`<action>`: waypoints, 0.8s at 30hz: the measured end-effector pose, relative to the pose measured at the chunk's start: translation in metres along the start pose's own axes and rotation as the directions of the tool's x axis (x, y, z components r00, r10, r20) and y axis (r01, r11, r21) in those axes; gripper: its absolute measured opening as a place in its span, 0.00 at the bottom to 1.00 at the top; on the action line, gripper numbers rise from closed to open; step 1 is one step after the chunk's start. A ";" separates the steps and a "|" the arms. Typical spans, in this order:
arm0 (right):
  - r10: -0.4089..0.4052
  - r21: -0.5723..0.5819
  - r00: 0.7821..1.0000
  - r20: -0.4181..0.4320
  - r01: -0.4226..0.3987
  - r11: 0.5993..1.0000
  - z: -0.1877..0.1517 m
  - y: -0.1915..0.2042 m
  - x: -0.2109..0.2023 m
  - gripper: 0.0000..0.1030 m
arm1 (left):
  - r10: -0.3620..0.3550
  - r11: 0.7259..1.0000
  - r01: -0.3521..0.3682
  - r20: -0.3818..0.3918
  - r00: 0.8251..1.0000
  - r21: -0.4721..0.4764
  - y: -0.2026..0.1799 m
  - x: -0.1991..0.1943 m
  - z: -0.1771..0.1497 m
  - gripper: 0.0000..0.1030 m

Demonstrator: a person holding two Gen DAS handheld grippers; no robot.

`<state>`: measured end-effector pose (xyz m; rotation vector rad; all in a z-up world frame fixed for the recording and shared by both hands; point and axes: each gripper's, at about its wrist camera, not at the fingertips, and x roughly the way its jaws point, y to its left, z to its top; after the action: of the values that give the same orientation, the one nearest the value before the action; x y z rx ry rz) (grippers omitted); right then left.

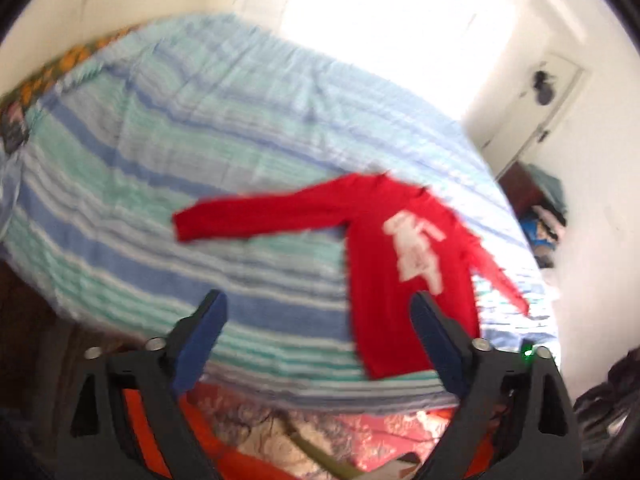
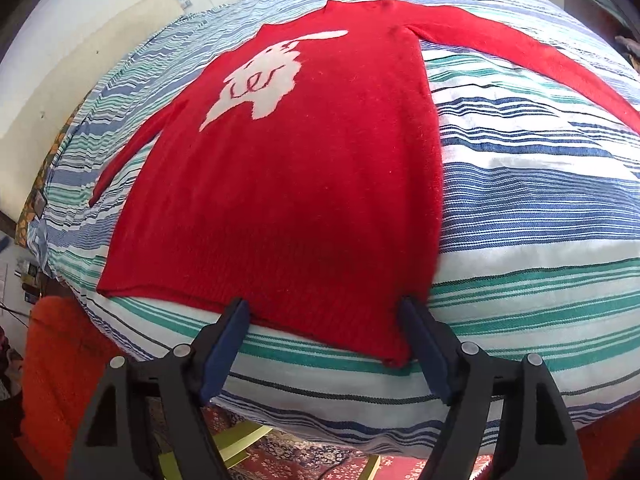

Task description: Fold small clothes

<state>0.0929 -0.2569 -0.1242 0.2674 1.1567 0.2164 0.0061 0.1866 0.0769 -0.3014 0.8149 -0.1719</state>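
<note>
A small red long-sleeved sweater [image 2: 304, 168] with a white figure on its chest lies spread flat on a striped bed cover [image 2: 532, 208], both sleeves stretched out to the sides. My right gripper [image 2: 326, 312] is open just above the sweater's bottom hem, and its blue pads touch nothing. In the blurred left wrist view the same sweater [image 1: 404, 264] lies at the right of the bed. My left gripper [image 1: 318, 306] hangs wide open above the bed's near edge, apart from the sweater, with nothing between its fingers.
The striped bed cover [image 1: 168, 184] fills most of both views. Below the bed edge are a red patterned rug [image 2: 304, 456] and an orange cushion [image 2: 56, 364]. A white door [image 1: 536, 112] and a pile of clothes [image 1: 548, 216] stand at the far right.
</note>
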 end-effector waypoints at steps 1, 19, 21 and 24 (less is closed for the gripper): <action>0.003 0.004 1.000 0.001 -0.003 1.000 0.000 0.000 0.000 0.76 | 0.005 1.000 -0.006 0.030 1.000 0.029 -0.008 -0.002 0.004 0.99; 0.011 -0.009 1.000 0.025 -0.010 1.000 -0.004 0.000 -0.003 0.76 | 0.404 0.895 -0.344 -0.187 0.895 0.284 0.021 0.327 -0.056 1.00; 0.012 -0.008 1.000 0.023 -0.012 1.000 -0.004 0.000 -0.002 0.76 | 0.337 0.932 -0.306 -0.156 0.928 0.193 0.035 0.323 -0.054 1.00; 0.010 -0.010 1.000 0.023 -0.010 1.000 -0.004 0.000 -0.002 0.76 | 0.308 0.941 -0.286 -0.105 0.945 0.183 0.039 0.313 -0.059 1.00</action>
<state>0.0886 -0.2574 -0.1246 0.2664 1.1320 0.2269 0.1751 0.1285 -0.1897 -0.0068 0.9619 0.0261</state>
